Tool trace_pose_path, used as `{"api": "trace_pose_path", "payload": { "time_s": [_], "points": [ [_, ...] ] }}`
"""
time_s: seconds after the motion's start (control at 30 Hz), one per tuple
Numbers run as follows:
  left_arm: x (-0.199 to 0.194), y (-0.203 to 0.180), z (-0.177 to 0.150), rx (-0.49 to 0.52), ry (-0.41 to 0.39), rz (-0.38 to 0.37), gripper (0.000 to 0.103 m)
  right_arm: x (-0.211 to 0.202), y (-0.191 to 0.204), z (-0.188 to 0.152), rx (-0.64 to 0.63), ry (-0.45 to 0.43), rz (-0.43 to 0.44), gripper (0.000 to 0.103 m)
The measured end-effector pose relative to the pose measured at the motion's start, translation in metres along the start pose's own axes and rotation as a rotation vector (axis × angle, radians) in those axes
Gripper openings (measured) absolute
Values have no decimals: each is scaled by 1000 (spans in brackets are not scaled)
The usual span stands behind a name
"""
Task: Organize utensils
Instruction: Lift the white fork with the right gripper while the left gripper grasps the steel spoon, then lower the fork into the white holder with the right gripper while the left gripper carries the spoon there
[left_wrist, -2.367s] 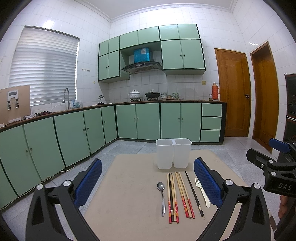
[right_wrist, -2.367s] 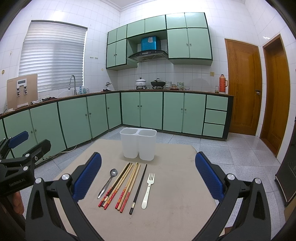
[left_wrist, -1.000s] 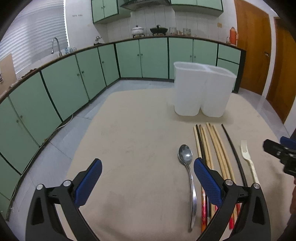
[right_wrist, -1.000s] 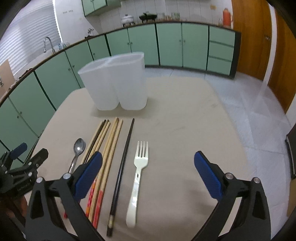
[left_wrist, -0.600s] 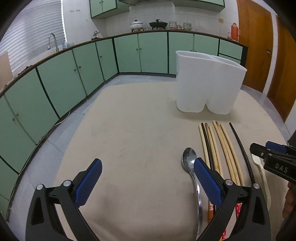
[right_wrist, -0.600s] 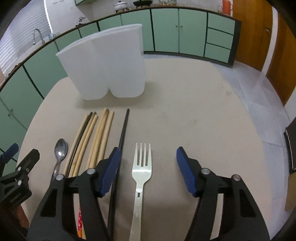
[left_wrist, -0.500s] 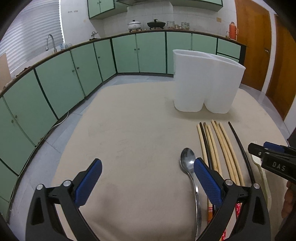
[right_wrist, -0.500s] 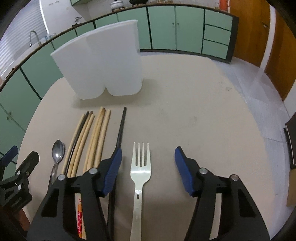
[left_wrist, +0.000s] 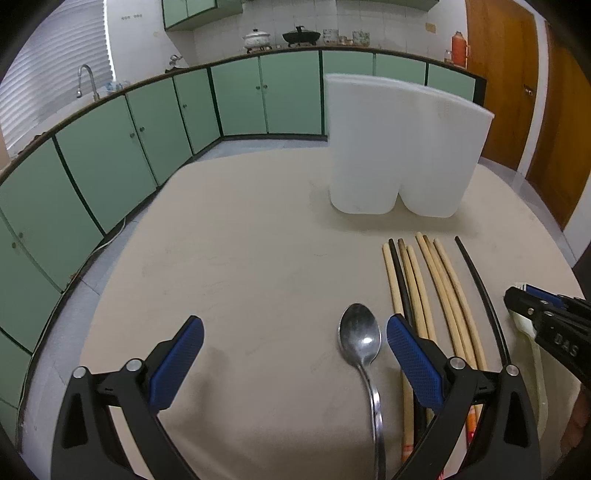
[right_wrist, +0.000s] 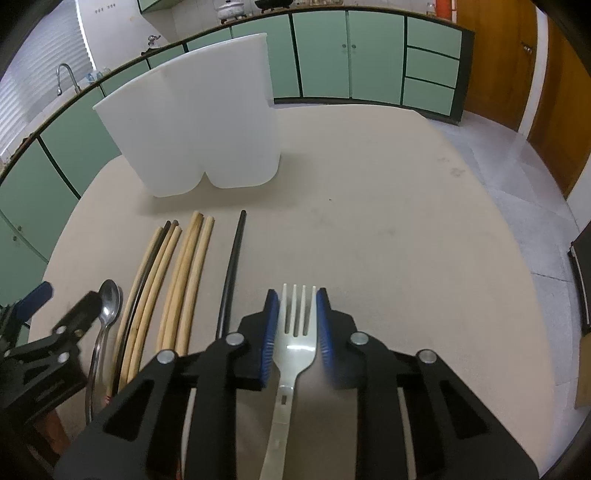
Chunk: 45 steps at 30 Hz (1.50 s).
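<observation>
A white fork lies on the beige table, and my right gripper is shut on its head, blue pads touching both sides. A metal spoon lies left of several wooden and black chopsticks. My left gripper is open and empty low over the table, its right pad just right of the spoon's bowl. A white two-compartment holder stands upright behind the utensils; it also shows in the right wrist view. The right gripper shows at the left wrist view's right edge.
Green kitchen cabinets ring the room behind the table. Wooden doors stand at the right. The table's left edge drops to a tiled floor. The spoon and chopsticks also show in the right wrist view.
My right gripper has lowered and closed its pads from wide apart onto the fork's head. My left gripper has dropped closer to the table beside the spoon, still open.
</observation>
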<state>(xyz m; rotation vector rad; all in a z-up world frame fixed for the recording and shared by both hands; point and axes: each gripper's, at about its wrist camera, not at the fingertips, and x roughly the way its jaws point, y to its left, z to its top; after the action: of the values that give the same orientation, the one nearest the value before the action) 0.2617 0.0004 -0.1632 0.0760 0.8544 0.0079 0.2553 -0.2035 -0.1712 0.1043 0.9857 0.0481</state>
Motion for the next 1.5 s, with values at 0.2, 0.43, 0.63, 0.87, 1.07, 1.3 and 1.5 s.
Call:
{"api": "trace_pose_path", "payload": {
  "time_s": [0.2, 0.43, 0.63, 0.87, 1.07, 1.3, 1.5],
  "points": [
    [19, -4, 5, 1, 52, -12, 97, 0, 1, -1, -12, -14, -6, 21],
    [28, 8, 8, -42, 101, -48, 97, -2, 2, -3, -5, -16, 4, 21],
    [31, 6, 9, -38, 110, -36, 97, -3, 1, 0, -12, -6, 5, 21],
    [29, 6, 14, -59, 128, -60, 94, -1, 3, 3, -22, 9, -3, 22],
    [25, -3, 18, -38, 117, -75, 64, 1, 5, 6, -27, 21, -4, 23],
    [17, -2, 21, -47, 114, -127, 25, 3, 2, 8, -29, 25, 10, 21],
    [1, 15, 18, -91, 48, -195, 5, -5, -10, 7, 9, -11, 70, 20]
  ]
}}
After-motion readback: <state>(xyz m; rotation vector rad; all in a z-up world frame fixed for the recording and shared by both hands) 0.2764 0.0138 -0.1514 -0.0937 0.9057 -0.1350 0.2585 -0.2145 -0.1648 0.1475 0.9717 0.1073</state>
